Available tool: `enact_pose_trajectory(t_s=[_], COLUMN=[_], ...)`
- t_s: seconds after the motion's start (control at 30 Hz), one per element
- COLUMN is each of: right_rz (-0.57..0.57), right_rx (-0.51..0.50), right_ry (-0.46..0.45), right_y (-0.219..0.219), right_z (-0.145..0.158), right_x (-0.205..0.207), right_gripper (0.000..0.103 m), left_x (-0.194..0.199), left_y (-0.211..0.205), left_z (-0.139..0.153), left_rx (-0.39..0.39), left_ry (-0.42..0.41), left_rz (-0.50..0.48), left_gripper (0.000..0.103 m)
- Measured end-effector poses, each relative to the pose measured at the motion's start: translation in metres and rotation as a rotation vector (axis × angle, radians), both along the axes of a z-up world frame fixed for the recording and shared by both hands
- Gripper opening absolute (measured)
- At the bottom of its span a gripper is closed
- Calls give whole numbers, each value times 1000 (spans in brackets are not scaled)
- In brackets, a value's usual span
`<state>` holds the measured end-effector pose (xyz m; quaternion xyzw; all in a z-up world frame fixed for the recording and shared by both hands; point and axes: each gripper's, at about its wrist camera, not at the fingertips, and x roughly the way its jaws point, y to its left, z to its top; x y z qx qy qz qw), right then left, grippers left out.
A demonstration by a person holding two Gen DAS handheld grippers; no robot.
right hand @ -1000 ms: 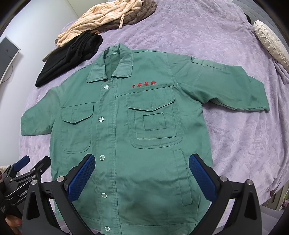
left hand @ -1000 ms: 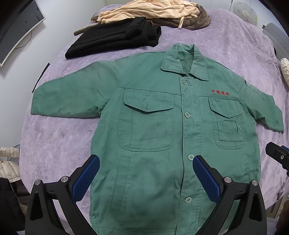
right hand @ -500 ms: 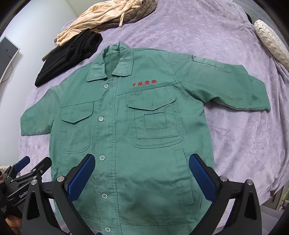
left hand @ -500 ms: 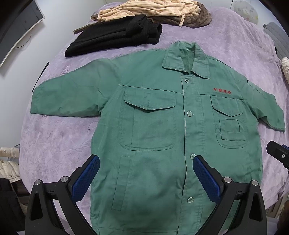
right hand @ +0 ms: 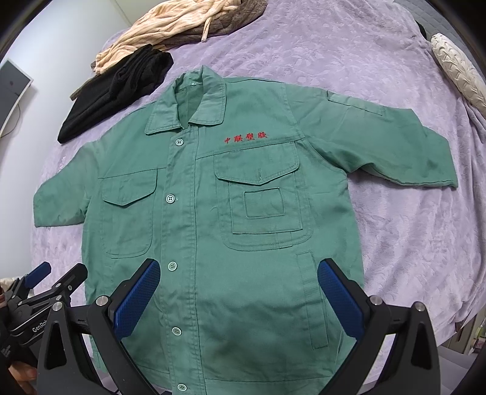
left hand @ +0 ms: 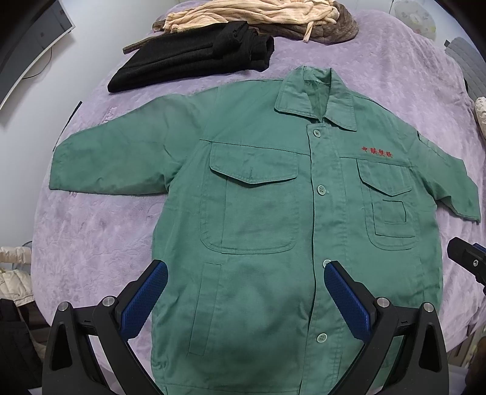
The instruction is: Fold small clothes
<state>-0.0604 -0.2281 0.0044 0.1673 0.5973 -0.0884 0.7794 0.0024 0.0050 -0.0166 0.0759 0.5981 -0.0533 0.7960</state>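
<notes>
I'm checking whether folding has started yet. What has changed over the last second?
Very little. The green jacket sits slightly lower in both wrist views, so both cameras seem to have shifted a touch; nothing was grasped or released. The left gripper and right gripper remain open above the hem. The jacket still lies flat and buttoned, sleeves spread, on the purple blanket, with the black garment unmoved.

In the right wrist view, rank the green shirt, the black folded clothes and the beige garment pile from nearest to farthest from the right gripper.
1. The green shirt, spread flat directly beneath the open right gripper.
2. The black folded clothes, beyond the shirt's collar, to the left.
3. The beige garment pile, farthest, at the bed's far edge.
</notes>
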Motion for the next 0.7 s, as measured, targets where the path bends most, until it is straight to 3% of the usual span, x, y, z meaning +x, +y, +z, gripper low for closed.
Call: enact_pose_trajectory(t_s=[0.7], right_rz=[19], right_rx=[4], right_ry=[35], right_y=[8], right_z=[-15], right_x=[12], right_gripper=[103], left_x=[10], left_y=[6], left_z=[-12], left_rx=[-14], left_ry=[24], left_rz=[6], left_gripper=[103])
